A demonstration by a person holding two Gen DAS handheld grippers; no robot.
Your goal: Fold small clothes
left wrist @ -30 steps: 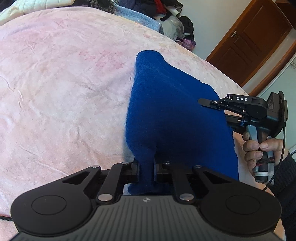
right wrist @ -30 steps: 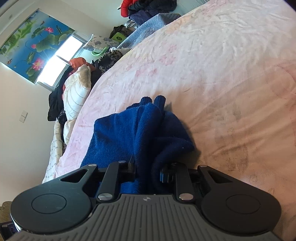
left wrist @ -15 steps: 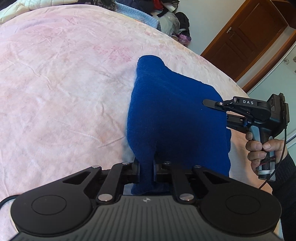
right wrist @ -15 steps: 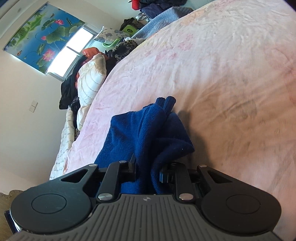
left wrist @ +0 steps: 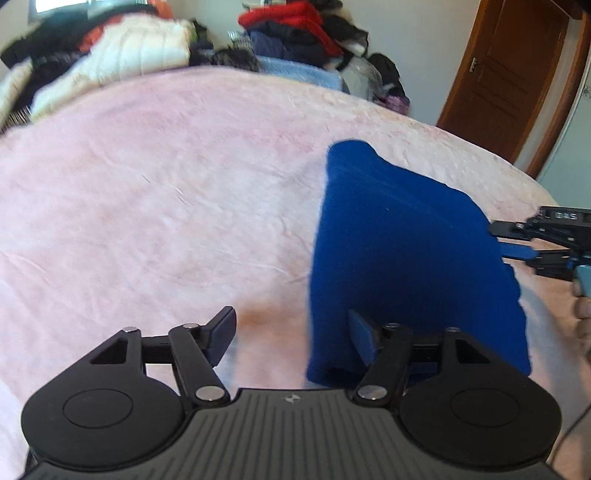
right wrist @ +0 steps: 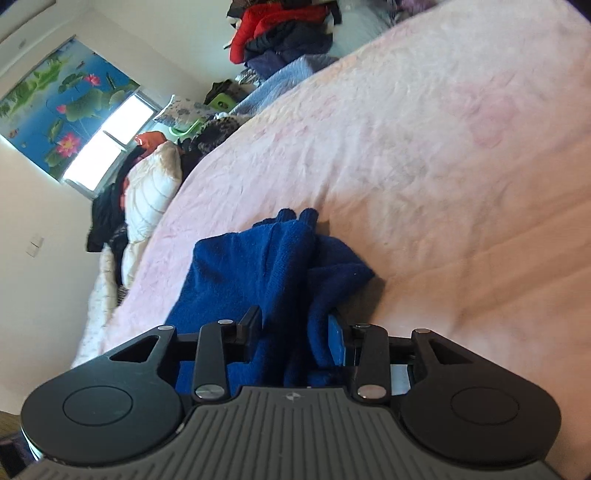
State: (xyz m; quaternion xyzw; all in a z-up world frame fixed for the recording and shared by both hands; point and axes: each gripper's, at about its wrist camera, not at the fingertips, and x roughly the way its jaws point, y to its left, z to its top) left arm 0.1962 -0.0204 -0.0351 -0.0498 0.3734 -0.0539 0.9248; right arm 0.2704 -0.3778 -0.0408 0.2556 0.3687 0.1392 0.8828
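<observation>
A folded dark blue knit garment (left wrist: 406, 251) lies on the pink bedspread (left wrist: 166, 206). My left gripper (left wrist: 291, 332) is open at the garment's near left corner; its right finger touches the cloth, its left finger is over bare bedspread. In the right wrist view the garment (right wrist: 258, 266) is bunched in folds between the fingers of my right gripper (right wrist: 295, 328), whose jaws stand apart with cloth between them. The right gripper also shows in the left wrist view (left wrist: 517, 240) at the garment's right edge.
Heaps of clothes and a white quilt (left wrist: 122, 55) lie along the far edge of the bed. A brown wooden door (left wrist: 509, 74) stands at the right. In the right wrist view there is a window with a lotus-print blind (right wrist: 62, 110) and more piled clothes (right wrist: 280, 29).
Both grippers have opened and let go of the blue garment. The left gripper has shifted left, so the garment is now to its right. The garment lies on the bed.
</observation>
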